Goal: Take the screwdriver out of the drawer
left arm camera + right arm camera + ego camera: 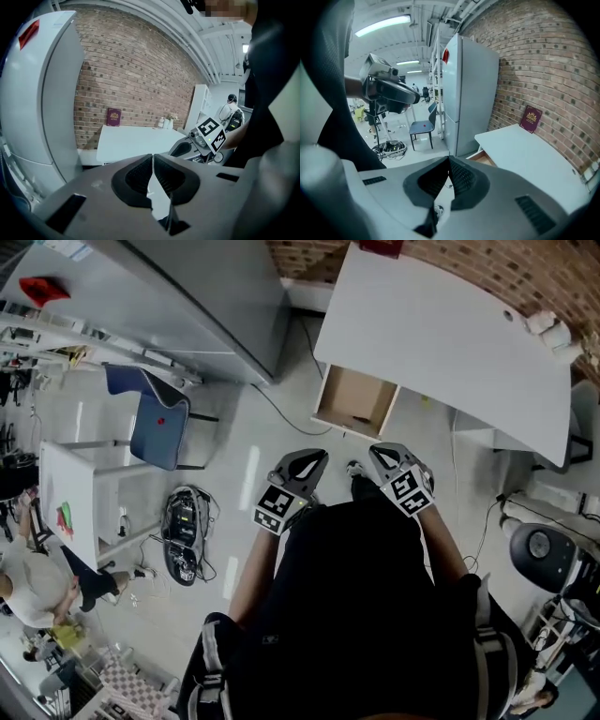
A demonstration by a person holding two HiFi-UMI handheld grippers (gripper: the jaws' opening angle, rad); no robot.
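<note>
The wooden drawer (354, 399) hangs open from the underside of the white desk (441, 334), ahead of me and well short of both grippers. A small dark thing (361, 418) lies on its floor, too small to identify as the screwdriver. My left gripper (298, 468) and right gripper (389, 462) are held side by side close to my chest, above the floor. Both are shut with nothing between the pads. In the left gripper view the left gripper (153, 157) has its tips touching. The right gripper (449, 159) looks the same, with the drawer's corner (483, 158) just beyond it.
A tall grey fridge (216, 296) stands left of the desk. A blue chair (157, 427) and a tangle of cables and gear (186, 532) sit on the floor at left. A maroon book (531, 119) leans on the brick wall on the desk. A person (42, 582) is at far left.
</note>
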